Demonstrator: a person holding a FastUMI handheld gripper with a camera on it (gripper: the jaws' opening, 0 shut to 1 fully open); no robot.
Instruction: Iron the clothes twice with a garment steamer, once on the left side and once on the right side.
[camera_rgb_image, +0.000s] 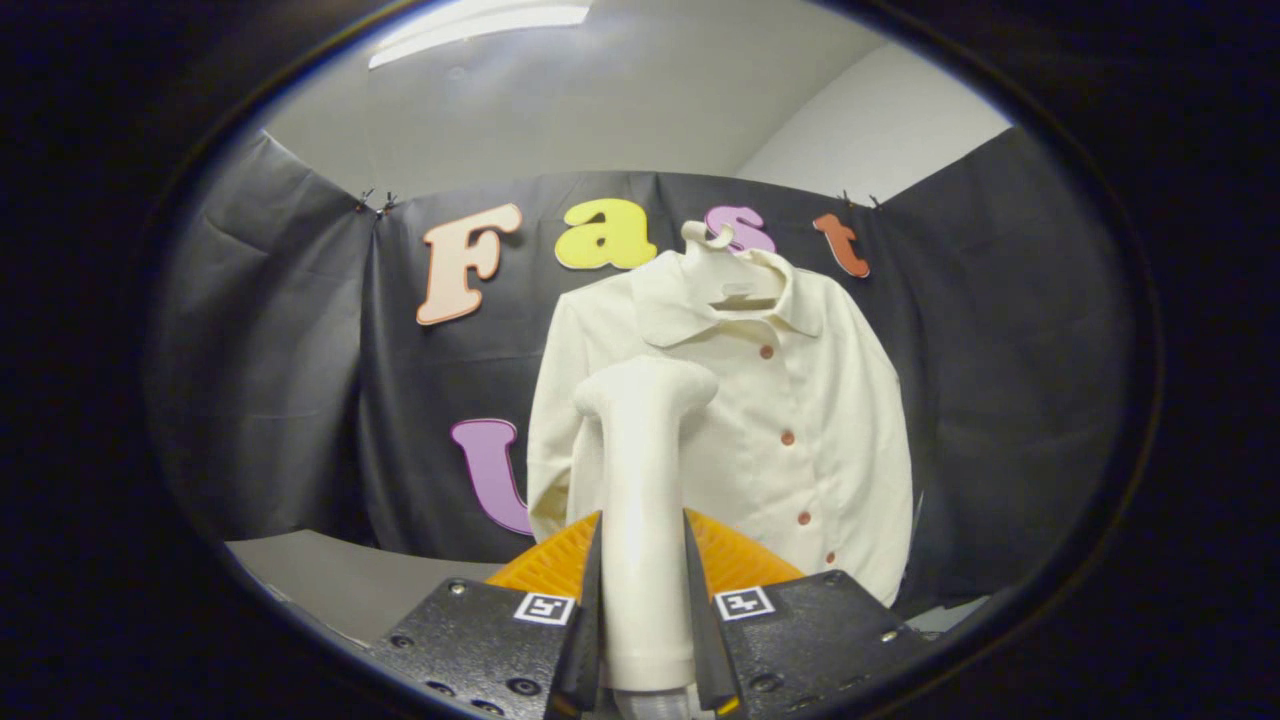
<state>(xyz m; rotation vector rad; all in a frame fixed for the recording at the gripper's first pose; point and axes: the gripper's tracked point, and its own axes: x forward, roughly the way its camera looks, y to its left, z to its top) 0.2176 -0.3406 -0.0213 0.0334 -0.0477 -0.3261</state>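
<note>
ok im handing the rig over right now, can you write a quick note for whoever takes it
Gripper: shut on the garment steamer, both fingers pressing its handle, head pointing up ahead of the fingers.
Shirt: on a hanger against the booth wall, beyond the steamer, buttoned, front facing the gripper. The steamer head sits in front of the shirt's side nearest the purple letter; whether it touches the cloth I cannot tell.
Done: steamer picked up.
Left: cannot tell whether either pass is finished; plan on one pass down each side.

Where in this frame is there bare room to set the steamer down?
The grey tabletop, between the gripper and the black cloth wall, is bare. Ahead it is crowded: the shirt hangs beyond the steamer, on which the gripper is shut.
</note>
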